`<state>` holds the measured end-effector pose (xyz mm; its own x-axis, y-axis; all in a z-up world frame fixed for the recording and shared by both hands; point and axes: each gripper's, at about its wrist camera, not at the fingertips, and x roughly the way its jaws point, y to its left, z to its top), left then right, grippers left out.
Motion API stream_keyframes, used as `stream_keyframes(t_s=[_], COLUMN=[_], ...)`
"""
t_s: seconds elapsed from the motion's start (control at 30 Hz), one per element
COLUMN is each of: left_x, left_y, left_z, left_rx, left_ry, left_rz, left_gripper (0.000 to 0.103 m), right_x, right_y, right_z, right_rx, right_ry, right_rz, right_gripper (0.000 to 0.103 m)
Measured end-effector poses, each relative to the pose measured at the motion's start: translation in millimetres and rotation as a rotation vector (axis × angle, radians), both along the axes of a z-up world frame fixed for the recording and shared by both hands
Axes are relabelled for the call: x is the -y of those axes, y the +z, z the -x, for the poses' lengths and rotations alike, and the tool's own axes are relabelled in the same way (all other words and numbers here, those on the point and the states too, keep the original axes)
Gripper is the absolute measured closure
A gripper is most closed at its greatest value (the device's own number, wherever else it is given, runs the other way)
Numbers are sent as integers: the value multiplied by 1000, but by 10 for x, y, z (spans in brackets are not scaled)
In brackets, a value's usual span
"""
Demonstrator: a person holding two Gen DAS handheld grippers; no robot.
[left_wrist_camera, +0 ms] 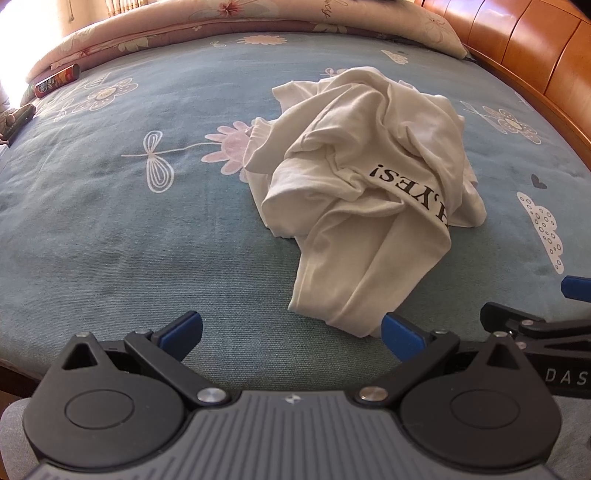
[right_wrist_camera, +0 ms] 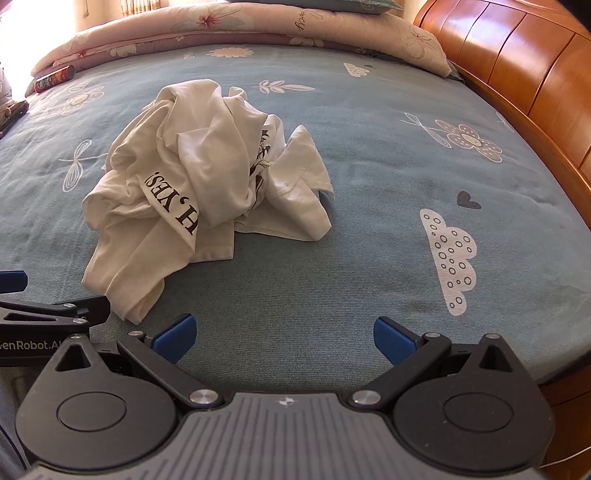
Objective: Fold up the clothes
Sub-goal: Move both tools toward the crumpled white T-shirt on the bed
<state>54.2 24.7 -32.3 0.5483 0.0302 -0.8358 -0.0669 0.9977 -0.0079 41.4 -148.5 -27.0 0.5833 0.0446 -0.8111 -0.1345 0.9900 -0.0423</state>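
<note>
Your left gripper [left_wrist_camera: 291,334] sits low at the near edge of the bed, level and aimed straight across the mattress, its blue fingers [left_wrist_camera: 181,330] spread wide apart with nothing between them. Your right gripper [right_wrist_camera: 284,338] is held the same way just beside it, equally low and level, jaws also fully parted and empty; each tool shows at the side of the other's view, so the two are close together, side by side. Neither one touches the cloth. Just beyond the left gripper's right finger lies the near hem of the white T-shirt [left_wrist_camera: 364,192], a crumpled heap on the blue floral bedsheet [left_wrist_camera: 110,221]; in the right wrist view the same T-shirt [right_wrist_camera: 192,177] lies ahead and to the left, clear of that gripper's fingers. Black lettering reading "YES!" runs across a twisted fold, and a dark printed graphic shows in the creases on the heap's right side. Further on, the sheet is bare apart from its printed flowers and clouds. At the far left edge lies a cylindrical can [left_wrist_camera: 57,79] on its side, near a dark object I cannot identify. Behind it stretches a folded pink floral quilt [right_wrist_camera: 221,26], and a wooden headboard [right_wrist_camera: 517,55] curves along the right.
</note>
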Motion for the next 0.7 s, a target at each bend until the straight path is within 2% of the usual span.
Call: stream_keyframes(t_s=[0.5, 0.7], left_x=[-60, -79], left_y=[-201, -219], left_z=[-309, -362], left_rx=[-69, -82], left_ry=[6, 3], left_rz=[23, 37], left_gripper=[1, 1], right_x=[-77, -40], right_y=[-159, -196], right_z=[-372, -426], right_rx=[-52, -54], right_ry=[19, 20], right_rz=[3, -26], right_gripper=[0, 0])
